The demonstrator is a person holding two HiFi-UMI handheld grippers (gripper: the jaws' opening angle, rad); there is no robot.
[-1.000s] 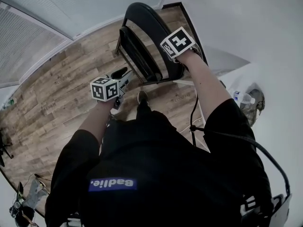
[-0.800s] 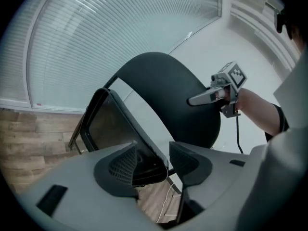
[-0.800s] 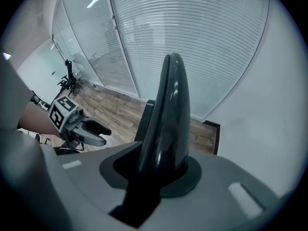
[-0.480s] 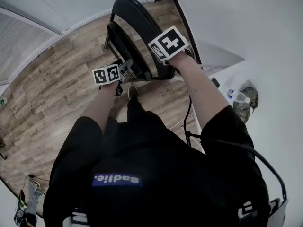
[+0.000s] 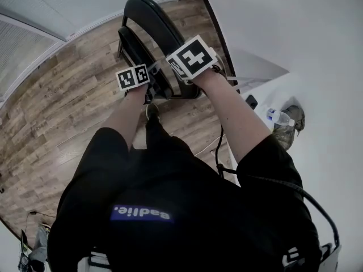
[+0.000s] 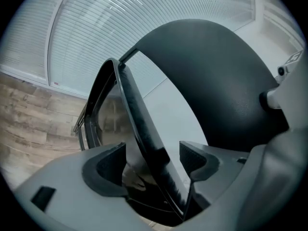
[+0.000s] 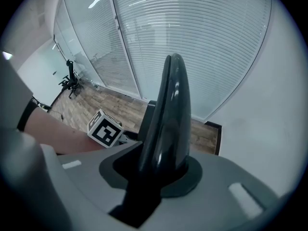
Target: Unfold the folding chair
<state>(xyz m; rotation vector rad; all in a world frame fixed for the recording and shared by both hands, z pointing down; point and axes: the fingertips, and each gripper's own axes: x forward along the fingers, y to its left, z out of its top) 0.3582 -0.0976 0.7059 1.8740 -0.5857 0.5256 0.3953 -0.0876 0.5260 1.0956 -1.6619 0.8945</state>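
Note:
The black folding chair (image 5: 148, 17) stands folded against the white wall. My right gripper (image 5: 190, 67) is shut on the top edge of its curved backrest (image 7: 167, 105), which rises straight out of the jaws in the right gripper view (image 7: 154, 170). My left gripper (image 5: 148, 81) sits lower and to the left, at the chair's seat panel (image 5: 136, 50). Its jaws (image 6: 151, 165) are opening, and the seat's thin edge (image 6: 144, 138) runs between them with a gap on each side. The left gripper's marker cube (image 7: 104, 128) shows beside the backrest.
Wood floor (image 5: 62, 112) spreads to the left, bounded by glass partitions with blinds (image 7: 202, 42). A white wall (image 5: 295, 38) is to the right, with a water bottle (image 5: 279, 117) and a bag (image 5: 290, 130) at its foot. A cable (image 5: 218, 149) hangs by my right arm.
My left gripper has moved up the picture from beside the chair to the seat edge. The right gripper has kept its hold on the backrest.

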